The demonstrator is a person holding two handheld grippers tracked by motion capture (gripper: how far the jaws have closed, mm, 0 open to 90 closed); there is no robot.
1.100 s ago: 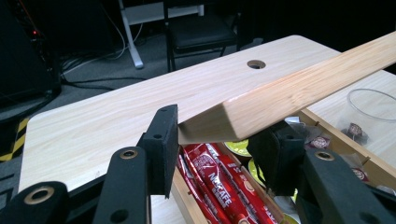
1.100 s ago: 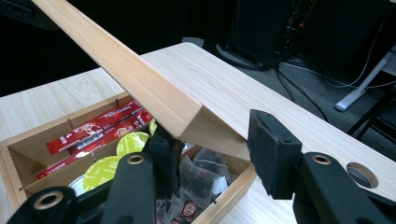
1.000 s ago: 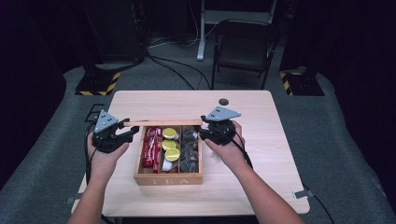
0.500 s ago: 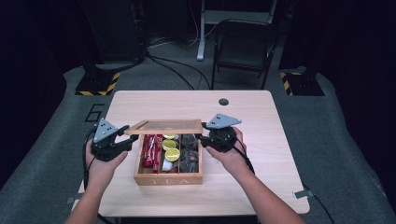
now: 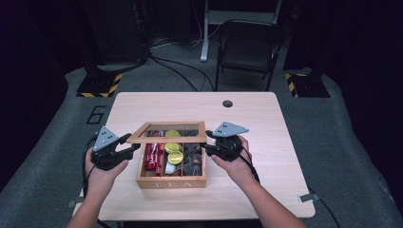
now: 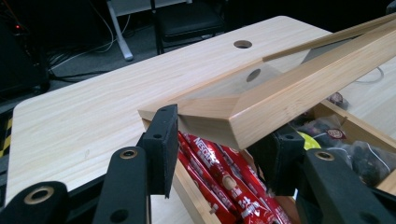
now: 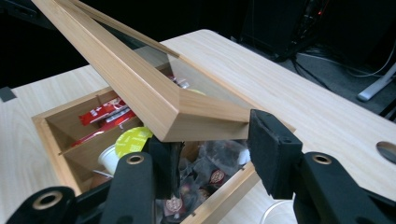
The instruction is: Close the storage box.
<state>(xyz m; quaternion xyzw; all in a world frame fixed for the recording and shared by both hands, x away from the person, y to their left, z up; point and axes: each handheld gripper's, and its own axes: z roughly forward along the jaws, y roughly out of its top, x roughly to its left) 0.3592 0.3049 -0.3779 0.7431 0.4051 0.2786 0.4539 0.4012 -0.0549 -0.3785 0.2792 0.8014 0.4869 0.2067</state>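
Glass-paned lid held over the tea box by both grippers, one at each near corner.

The wooden lid (image 5: 168, 132) sits at centre frame in the high view, tilted above the open tea box (image 5: 171, 182); whether its far edge is hinged I cannot tell. The left gripper (image 6: 219, 149) has its jaws narrowed onto the lid's corner, and the right gripper (image 7: 212, 154) is closed on the opposite corner, jaws partly apart across the frame's width. Likely trouble: each grip bites only a mitred corner, so uneven lowering could twist the frame and let a corner slip free. Red sachets (image 6: 219, 172) and yellow pods (image 5: 175, 153) standing proud could also keep it from seating on the table (image 5: 266, 118).
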